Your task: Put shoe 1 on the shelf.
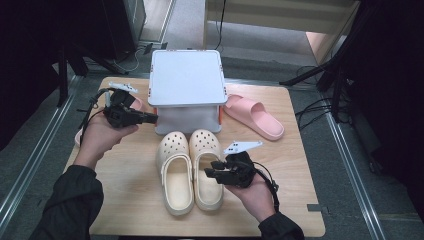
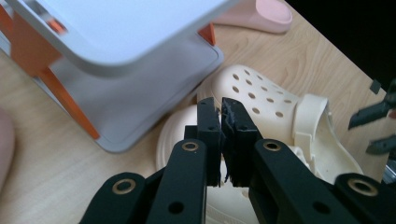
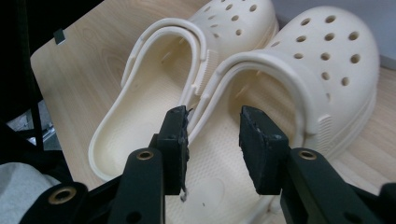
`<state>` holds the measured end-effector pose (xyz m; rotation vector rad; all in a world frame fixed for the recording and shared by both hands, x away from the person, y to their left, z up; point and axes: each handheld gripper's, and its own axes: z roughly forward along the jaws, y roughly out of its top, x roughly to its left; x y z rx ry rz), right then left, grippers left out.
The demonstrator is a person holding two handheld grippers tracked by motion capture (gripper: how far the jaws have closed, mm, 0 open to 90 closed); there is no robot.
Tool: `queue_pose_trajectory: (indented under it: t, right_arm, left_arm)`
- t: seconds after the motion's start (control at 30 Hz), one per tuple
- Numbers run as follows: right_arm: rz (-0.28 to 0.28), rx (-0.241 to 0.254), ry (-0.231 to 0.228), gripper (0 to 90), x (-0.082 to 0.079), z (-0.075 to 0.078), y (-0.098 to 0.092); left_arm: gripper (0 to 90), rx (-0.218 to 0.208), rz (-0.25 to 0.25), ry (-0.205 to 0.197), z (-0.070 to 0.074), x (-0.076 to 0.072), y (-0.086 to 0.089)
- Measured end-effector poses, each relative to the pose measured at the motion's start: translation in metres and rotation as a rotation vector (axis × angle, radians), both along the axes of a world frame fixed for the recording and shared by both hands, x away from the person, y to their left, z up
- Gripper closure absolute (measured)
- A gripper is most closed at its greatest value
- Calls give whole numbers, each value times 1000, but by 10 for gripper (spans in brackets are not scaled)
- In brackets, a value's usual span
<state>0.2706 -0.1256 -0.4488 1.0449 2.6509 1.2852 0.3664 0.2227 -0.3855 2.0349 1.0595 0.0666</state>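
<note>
A pair of cream clogs stands side by side at the table's middle, the left clog (image 1: pixel 176 175) and the right clog (image 1: pixel 206 165), toes toward a white stand (image 1: pixel 186 75). My right gripper (image 1: pixel 210 172) hovers over the right clog's heel end; its jaws stand open (image 3: pixel 214 112) above the heel strap (image 3: pixel 261 65), touching nothing. My left gripper (image 1: pixel 152 118) is held up at the stand's left front corner, pointing right. Its jaws are shut (image 2: pixel 220 105) with nothing between them, and the clogs (image 2: pixel 261 100) lie below.
The white stand has orange legs (image 2: pixel 70 102) and a lower shelf. One pink slipper (image 1: pixel 255 116) lies right of it; another (image 1: pixel 137 105) is partly hidden behind my left hand. The wooden table (image 1: pixel 130 200) ends close behind the stand, with dark racks beyond.
</note>
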Motion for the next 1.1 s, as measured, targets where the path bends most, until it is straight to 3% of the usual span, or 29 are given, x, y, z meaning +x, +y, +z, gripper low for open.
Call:
queue_pose_trajectory:
  t: [0.1,0.2,0.37,0.87,1.1]
  right_arm:
    - [-1,-17,7,582,-3,-5,5]
    - [-15,-29,19,565,-6,-9,10]
    - [-43,-37,33,556,-11,-14,13]
    - [-160,-65,52,362,-3,-34,47]
    - [-200,-73,49,339,1,-41,60]
  left_arm:
    - [867,4,5,-4,5,7,1]
    - [867,42,7,-23,11,24,1]
    - [867,48,8,-28,17,39,2]
    - [869,79,17,-35,12,57,8]
    - [877,85,16,-40,12,57,7]
